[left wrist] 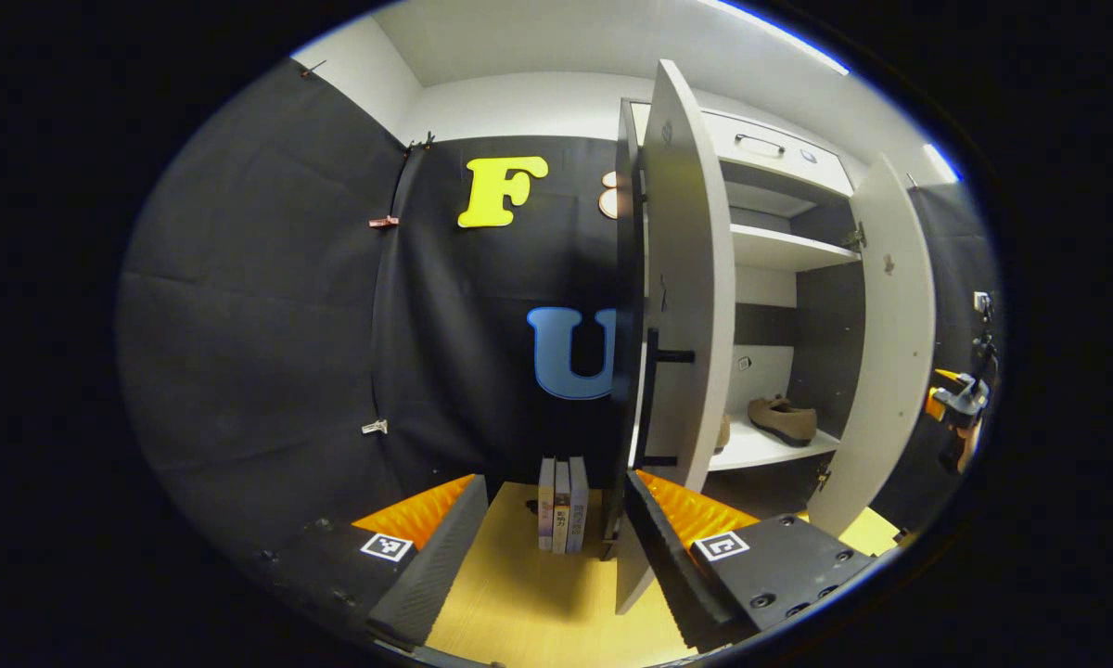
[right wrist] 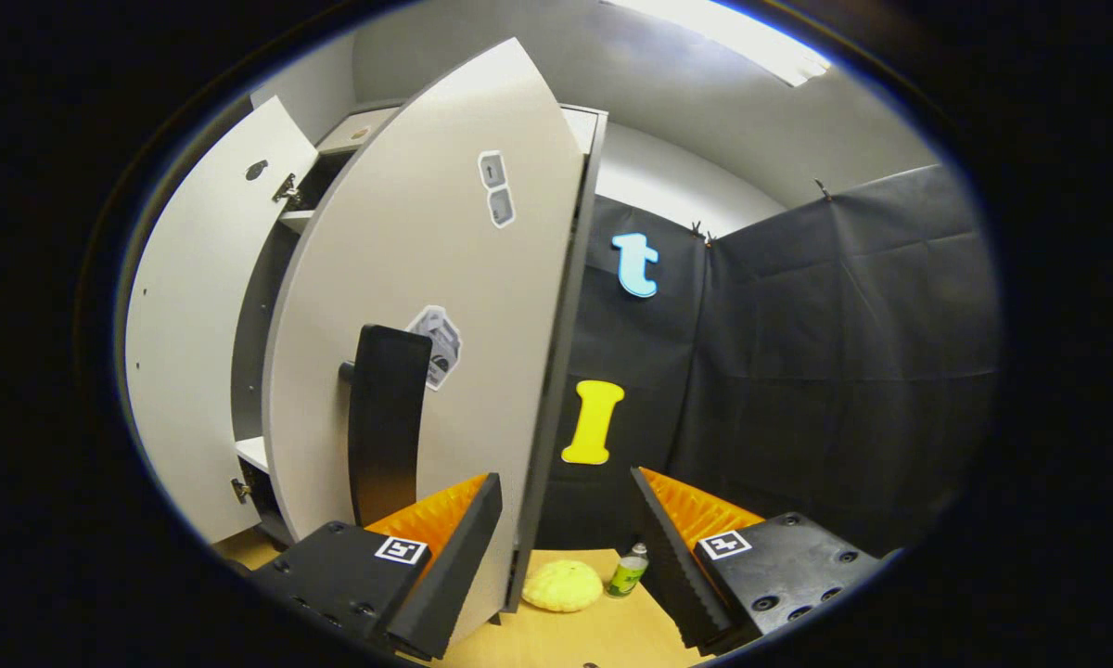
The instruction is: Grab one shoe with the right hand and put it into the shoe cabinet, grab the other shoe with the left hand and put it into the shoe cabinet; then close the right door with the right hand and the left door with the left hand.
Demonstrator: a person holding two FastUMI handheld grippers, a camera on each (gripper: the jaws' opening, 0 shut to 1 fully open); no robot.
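Two doors ajar: left door (left wrist: 682, 278) edge-on just above the spread left gripper (left wrist: 556, 547) fingers; right door (right wrist: 427, 334) edge between the released right gripper (right wrist: 566, 547) fingers. Shoe (left wrist: 783, 419) lies lengthwise on shelf (left wrist: 761, 447), right of centre.

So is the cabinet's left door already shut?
No: in the left gripper view the left door stands wide open, a shoe visible on the shelf.

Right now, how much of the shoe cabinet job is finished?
Done: a shoe lies on the shelf; a second seems behind the left door. In hand: the open right gripper straddles the right door edge. Left: closing both doors.
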